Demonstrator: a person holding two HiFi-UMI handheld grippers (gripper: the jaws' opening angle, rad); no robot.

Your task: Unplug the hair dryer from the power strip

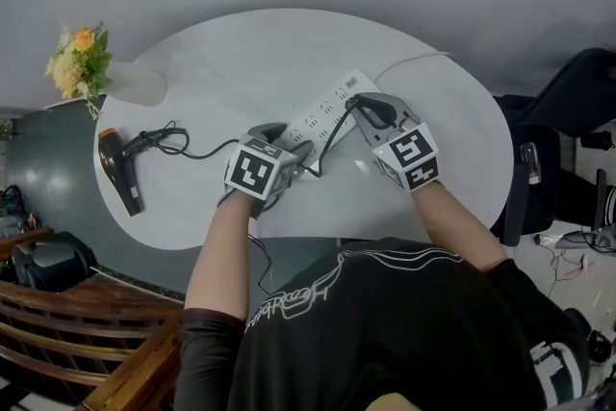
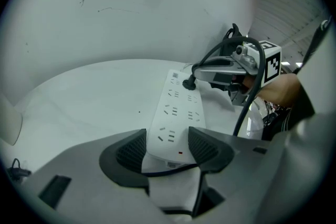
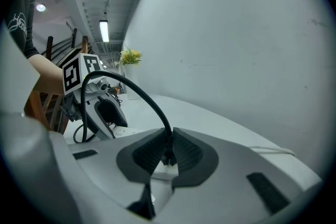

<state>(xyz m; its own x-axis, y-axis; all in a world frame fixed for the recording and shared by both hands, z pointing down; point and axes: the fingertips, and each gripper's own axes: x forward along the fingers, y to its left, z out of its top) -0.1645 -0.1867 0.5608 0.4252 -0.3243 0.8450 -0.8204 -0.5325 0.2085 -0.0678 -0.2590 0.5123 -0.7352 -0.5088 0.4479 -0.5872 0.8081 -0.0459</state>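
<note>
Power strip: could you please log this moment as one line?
left gripper: shut on power strip | right gripper: shut on plug | plug: seated in strip | hair dryer: on table

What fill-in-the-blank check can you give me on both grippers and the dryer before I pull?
1. The left gripper is shut on one end of the white ____.
2. The right gripper is shut on the black ____ seated at its other end.
3. The hair dryer lies on the table, near a vase holding ____.

Missing words: power strip; plug; flowers.
</note>
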